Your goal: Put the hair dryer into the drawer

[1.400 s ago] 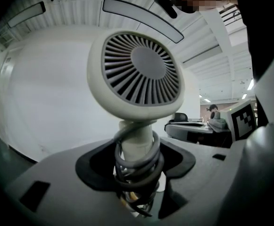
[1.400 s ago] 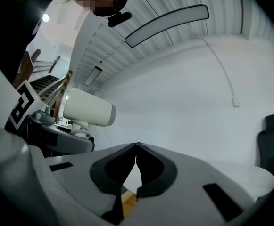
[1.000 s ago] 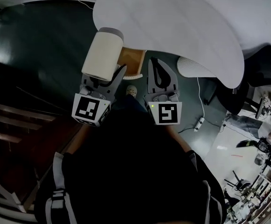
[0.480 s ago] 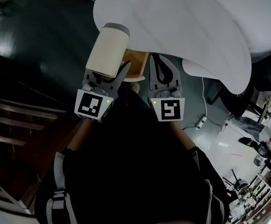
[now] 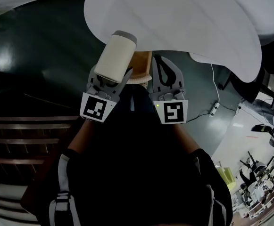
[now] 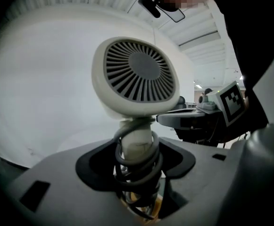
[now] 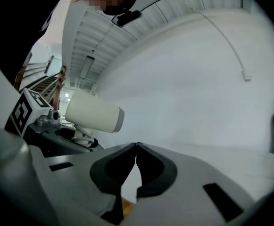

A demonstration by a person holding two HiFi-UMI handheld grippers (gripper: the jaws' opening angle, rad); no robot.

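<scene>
A cream hair dryer (image 5: 117,56) stands upright in my left gripper (image 5: 109,80). Its jaws are shut on the handle (image 6: 137,144), which has the dark cord coiled round it. The dryer's grille (image 6: 136,75) faces the left gripper view. The white round table (image 5: 174,18) lies just ahead of both grippers. A wooden drawer (image 5: 141,62) shows under the table's edge, between the grippers and mostly hidden. My right gripper (image 5: 163,60) is beside the left one, with its jaw tips touching (image 7: 136,147) and nothing in them. The right gripper view has the dryer (image 7: 93,114) at its left.
Dark floor (image 5: 37,51) spreads to the left of the table. Wooden stair treads (image 5: 19,140) run along the lower left. A white power strip with its cable (image 5: 215,108) lies on the floor at the right, and a cluttered bright area (image 5: 264,173) lies beyond it.
Both grippers have sunk and moved toward the table's edge, the dryer with them. The table fills more of the head view, and the drawer is more hidden between the grippers.
</scene>
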